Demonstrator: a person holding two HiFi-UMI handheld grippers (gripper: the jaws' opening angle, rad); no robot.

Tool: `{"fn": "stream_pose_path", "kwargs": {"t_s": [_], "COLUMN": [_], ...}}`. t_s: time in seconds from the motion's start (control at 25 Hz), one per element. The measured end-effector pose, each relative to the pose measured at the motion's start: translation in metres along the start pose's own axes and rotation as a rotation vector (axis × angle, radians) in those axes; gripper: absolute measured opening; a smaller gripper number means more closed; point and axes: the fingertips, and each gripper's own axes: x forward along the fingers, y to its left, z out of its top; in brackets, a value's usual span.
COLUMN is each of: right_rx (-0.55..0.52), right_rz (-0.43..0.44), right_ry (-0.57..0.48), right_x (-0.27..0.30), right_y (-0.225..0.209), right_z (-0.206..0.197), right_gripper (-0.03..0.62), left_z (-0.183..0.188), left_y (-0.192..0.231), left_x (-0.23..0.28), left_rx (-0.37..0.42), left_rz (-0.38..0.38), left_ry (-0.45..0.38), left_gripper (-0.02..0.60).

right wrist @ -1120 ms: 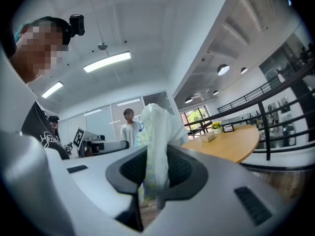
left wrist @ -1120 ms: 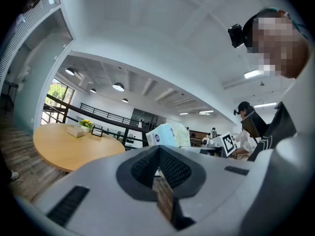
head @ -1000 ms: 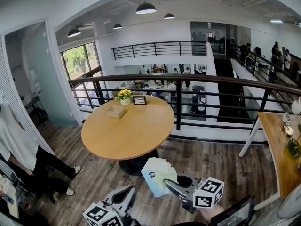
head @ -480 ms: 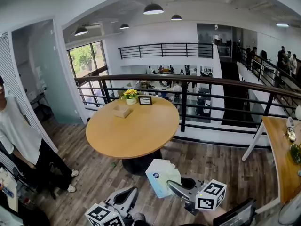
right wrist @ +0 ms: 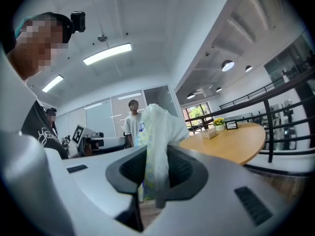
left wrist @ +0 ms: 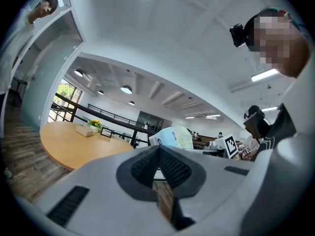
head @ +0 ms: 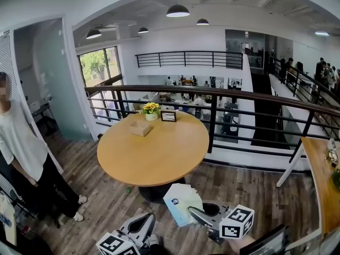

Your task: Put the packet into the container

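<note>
While edging slightly nearer table [head: 154, 153], kept right gripper [head: 191, 212] clamped on packet [head: 182, 202], same as a second before; held left gripper [head: 144, 221] low, jaws seemingly shut, empty.

Smooth wooden table [head: 154, 153], thin plastic packet [head: 180, 202]

From here I count one round wooden table [head: 154, 153]. On it stand one small tan box [head: 141, 128], one pot of yellow flowers [head: 151, 110] and one small dark-framed picture [head: 169, 116]. Overhead I see four black dome pendant lamps [head: 177, 10]. There are two grey two-jaw grippers, the left gripper [head: 144, 222] and the right gripper [head: 192, 212], with two white marker cubes [head: 236, 221]. There is one pale green-and-white soft packet [head: 180, 202] and one nearby person in a white shirt [head: 21, 147]. The distant figures are too small to count.
</note>
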Motion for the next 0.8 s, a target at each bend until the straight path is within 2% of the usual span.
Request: {"fn": "stream_pose_path", "kwargs": {"t_s": [0.2, 0.52, 0.8], "right_rx": [0.023, 0.083, 0.043], "right_rz": [-0.006, -0.031, -0.092], "right_ry": [0.021, 0.046, 0.058], "right_x": [0.049, 0.158, 0.246], "right_y": [-0.027, -0.073, -0.113], "right_z": [0.000, 0.014, 0.049], "right_gripper": [0.086, 0.086, 0.086], "left_z": [-0.001, 0.035, 0.082], "left_y": [0.055, 0.170, 0.261], "left_x": [0.016, 0.053, 0.089], "left_rx": [-0.024, -0.062, -0.015], "left_rz": [0.010, -0.003, -0.037], "left_ry": [0.037, 0.080, 0.099], "left_gripper": [0.005, 0.005, 0.005]}}
